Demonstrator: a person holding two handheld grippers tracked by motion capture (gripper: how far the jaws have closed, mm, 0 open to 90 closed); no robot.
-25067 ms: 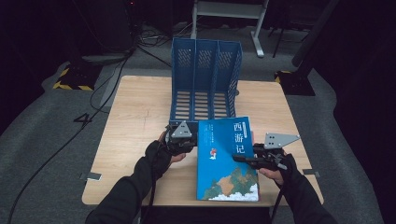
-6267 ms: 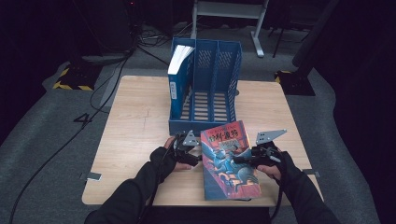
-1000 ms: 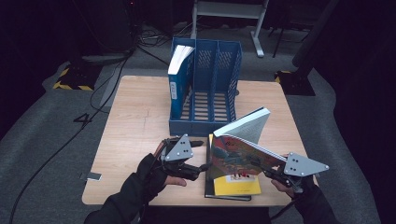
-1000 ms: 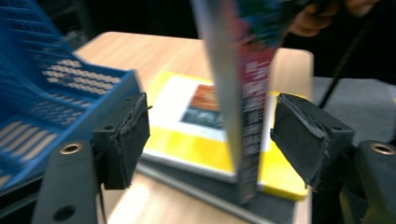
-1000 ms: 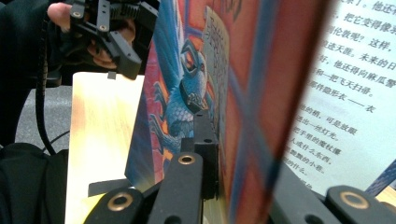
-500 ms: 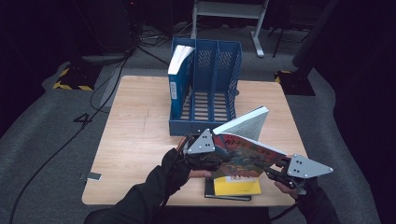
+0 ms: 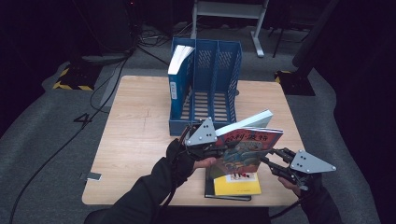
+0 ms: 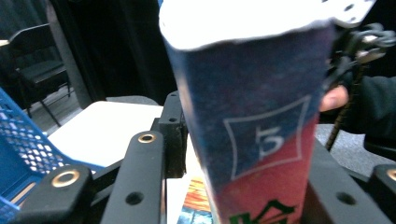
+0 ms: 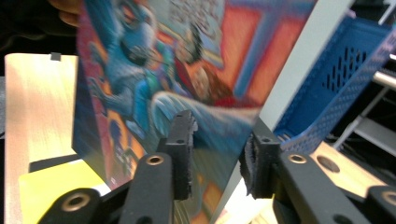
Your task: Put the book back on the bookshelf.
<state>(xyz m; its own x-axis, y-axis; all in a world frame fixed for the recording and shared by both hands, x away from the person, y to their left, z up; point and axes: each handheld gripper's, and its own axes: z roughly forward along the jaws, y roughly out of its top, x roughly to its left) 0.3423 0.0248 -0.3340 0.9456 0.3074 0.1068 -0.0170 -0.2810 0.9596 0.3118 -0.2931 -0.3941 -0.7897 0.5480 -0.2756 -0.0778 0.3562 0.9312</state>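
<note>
A light wooden counter (image 7: 140, 135) stands on grey carpet (image 7: 56, 154) in a dim, dark-walled room. Black cables (image 7: 116, 70) trail across the floor at the far left, near a yellow-and-black striped strip (image 7: 70, 85). A grey metal frame (image 7: 229, 9) stands beyond the counter. A dark chair (image 8: 37, 65) sits in shadow at one side.

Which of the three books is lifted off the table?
The thick illustrated book, tilted in the air between the left gripper and right gripper. The yellow book lies flat on the table; the blue book stands in the file rack.
</note>
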